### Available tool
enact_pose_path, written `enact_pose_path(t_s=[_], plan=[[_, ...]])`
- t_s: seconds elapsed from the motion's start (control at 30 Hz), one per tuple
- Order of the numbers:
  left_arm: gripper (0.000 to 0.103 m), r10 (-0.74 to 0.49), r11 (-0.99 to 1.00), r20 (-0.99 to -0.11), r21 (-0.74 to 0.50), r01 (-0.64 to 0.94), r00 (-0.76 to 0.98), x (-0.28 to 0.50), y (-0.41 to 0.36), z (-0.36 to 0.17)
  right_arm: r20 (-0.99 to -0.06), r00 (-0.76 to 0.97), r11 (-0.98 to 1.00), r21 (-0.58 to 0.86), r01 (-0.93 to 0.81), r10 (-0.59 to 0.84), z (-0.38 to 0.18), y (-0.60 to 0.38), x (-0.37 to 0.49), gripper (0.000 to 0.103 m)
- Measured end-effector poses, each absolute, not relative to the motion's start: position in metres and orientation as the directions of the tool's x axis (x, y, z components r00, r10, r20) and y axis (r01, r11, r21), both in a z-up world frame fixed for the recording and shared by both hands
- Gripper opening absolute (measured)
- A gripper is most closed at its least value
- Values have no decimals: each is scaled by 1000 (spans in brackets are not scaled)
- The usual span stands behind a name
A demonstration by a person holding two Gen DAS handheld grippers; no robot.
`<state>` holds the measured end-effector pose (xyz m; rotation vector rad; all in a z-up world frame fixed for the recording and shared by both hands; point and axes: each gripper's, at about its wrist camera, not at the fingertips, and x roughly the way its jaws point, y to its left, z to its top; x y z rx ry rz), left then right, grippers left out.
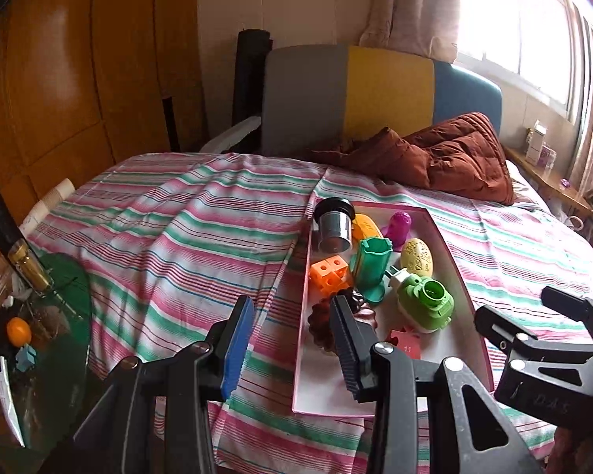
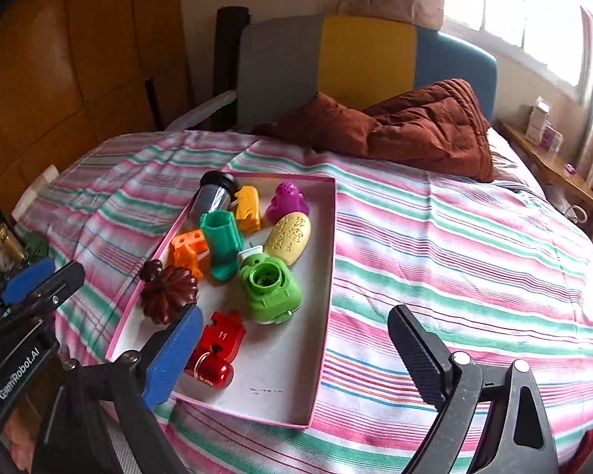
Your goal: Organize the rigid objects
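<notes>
While the right gripper (image 2: 292, 359) is being held wide and empty over the pink tray's (image 2: 328, 276) near end, the red cylinder (image 2: 213, 369), lying crosswise, is being kept just beside its blue finger (image 2: 174, 359).

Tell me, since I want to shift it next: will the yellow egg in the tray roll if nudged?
Probably. The yellow egg lies on its rounded side on the smooth tray floor, so it could roll. Its embossed pattern may give some grip, and it looks like stiff plastic.
</notes>
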<state>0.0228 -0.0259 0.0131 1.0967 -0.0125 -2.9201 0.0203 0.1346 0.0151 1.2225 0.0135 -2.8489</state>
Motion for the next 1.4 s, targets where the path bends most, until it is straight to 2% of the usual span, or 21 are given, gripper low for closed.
enact_pose_path(t_s=[0.07, 0.67, 1.0, 1.4], plan=[[40, -45, -999, -654, 31, 33, -755, 23, -25, 14, -718, -696, -1000, 2, 23, -17, 16, 135, 20, 102], [40, -65, -998, -696, 47, 46, -715, 19, -23, 12, -732, -677, -992, 2, -123, 82, 14, 140, 16, 103], [40, -61, -998, -740, 56, 28, -670, 15, -23, 7, -732, -677, -994, 0, -109, 74, 15, 136, 16, 103], [40, -58, -998, -738, 56, 24, -672, 17, -22, 8, -734, -677, -996, 0, -95, 65, 15, 132, 16, 103]])
